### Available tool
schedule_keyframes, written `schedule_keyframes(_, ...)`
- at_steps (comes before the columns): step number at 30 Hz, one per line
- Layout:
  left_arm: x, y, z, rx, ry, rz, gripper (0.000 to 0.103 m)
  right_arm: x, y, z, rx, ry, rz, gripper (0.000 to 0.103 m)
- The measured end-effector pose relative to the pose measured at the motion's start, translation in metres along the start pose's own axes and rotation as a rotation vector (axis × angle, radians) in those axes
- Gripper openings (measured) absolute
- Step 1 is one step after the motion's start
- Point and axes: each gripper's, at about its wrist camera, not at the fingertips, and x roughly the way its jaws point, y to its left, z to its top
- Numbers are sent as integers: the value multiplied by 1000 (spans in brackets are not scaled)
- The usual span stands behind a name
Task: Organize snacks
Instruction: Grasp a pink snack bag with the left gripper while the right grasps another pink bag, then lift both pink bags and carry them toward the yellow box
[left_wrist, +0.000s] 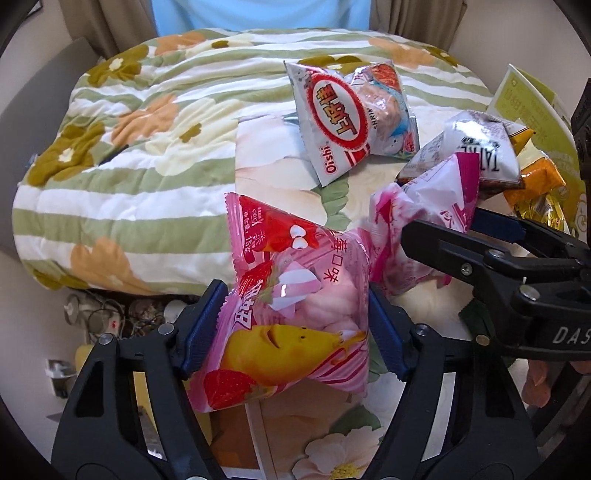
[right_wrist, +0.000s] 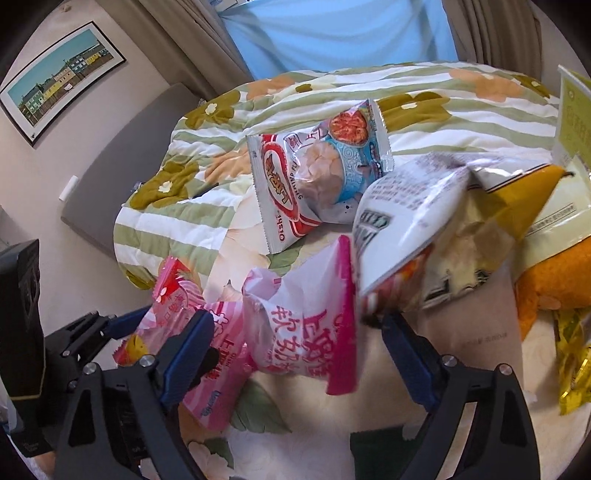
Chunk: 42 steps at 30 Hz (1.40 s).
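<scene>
Pink strawberry marshmallow snack packet (left_wrist: 291, 314), near edge of floral-covered table (left_wrist: 280, 166), is sitting btwn left gripper (left_wrist: 295, 325) pads, which are pressing on it. Just right, crumpled pink-white packet (right_wrist: 295, 325) is lying btwn right gripper (right_wrist: 299, 350) jaws, not clamped. Grey shrimp-cracker bag (left_wrist: 332, 125) etc. are waiting farther back, so sorting looks barely begun.
</scene>
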Motion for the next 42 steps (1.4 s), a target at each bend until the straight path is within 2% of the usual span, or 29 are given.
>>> schedule_keyframes(4,1,2,-1,-18,6,2,65,7,1,0,-7,9,0,87)
schedule_keyframes(8,-2,1,-3,-23,8,5,64,12,-1,2,-2,23,-10,85)
schedule_keyframes(12,-7,-4,-8,0,7,33,64,18,-2,4,-2,44,-13,77)
schedule_keyframes(17,-13,-3,-15,-7,8,40,64,22,2,4,-19,49,-23,74)
schedule_keyframes(19,-15,-3,-17,-11,5,38,64,23,3,4,-20,60,-13,63)
schedule_keyframes(24,-22,-1,-19,-26,-3,31,63,20,10,1,-35,64,-25,53)
schedule_keyframes(33,-55,7,-31,-40,-44,21,63,-5,25,-8,-57,53,-31,51)
schedule_keyframes(42,-105,3,-30,-28,-138,-7,63,-66,39,-13,-59,-18,-38,51)
